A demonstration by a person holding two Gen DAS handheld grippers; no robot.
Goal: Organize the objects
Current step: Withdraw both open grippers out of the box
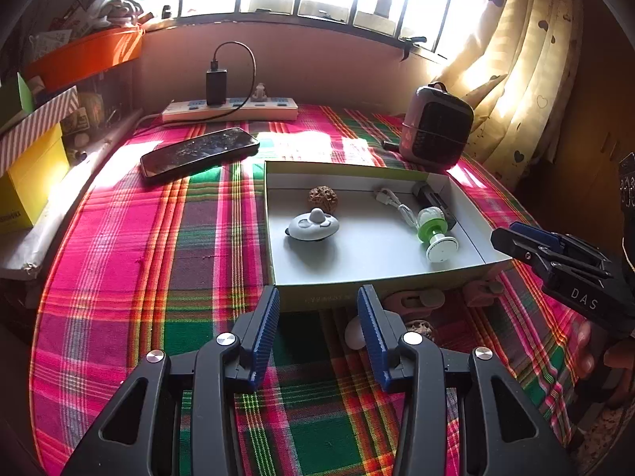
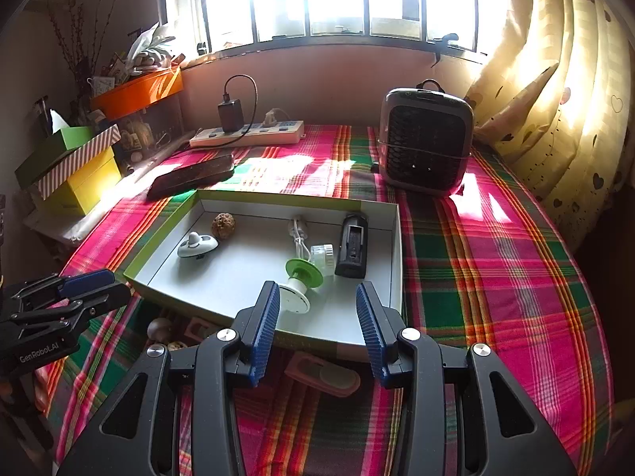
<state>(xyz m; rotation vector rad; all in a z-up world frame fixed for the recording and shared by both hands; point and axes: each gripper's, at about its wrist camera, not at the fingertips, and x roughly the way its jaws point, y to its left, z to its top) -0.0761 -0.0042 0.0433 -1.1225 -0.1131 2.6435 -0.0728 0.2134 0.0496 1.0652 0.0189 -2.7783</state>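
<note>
A shallow cardboard box (image 1: 464,206) with a green rim sits on the plaid-covered desk (image 1: 158,258). Inside it lie a walnut (image 1: 322,197) toward the back, a grey-white spinning-top-shaped gadget (image 1: 313,226) just in front of it, a white cable (image 1: 393,202), a small green-and-white handheld fan (image 1: 434,232) on its side, and a black rectangular device (image 1: 432,200) along the right wall.

Outside the box, close against its near wall, lie two pink clips (image 1: 412,299), a white rounded piece (image 1: 354,333) and another walnut (image 1: 420,328); the left tongs' own fingers partly hide these.

The left tongs (image 1: 318,329) hover above the cloth just before the box, released, nothing between the pads. The right tongs (image 2: 317,325) hang over the box's near edge, also released and empty, with the fan's white base just beyond the left pad and a pink clip (image 2: 323,375) below them on the cloth.

Behind the box a dark phone (image 1: 200,150) lies flat, a power strip (image 1: 230,109) with a black charger (image 1: 216,85) stands by the wall, and a small desktop fan heater (image 2: 424,142) sits at the back right beside the curtain (image 2: 555,99). Stacked boxes (image 2: 75,166) crowd the left edge.
</note>
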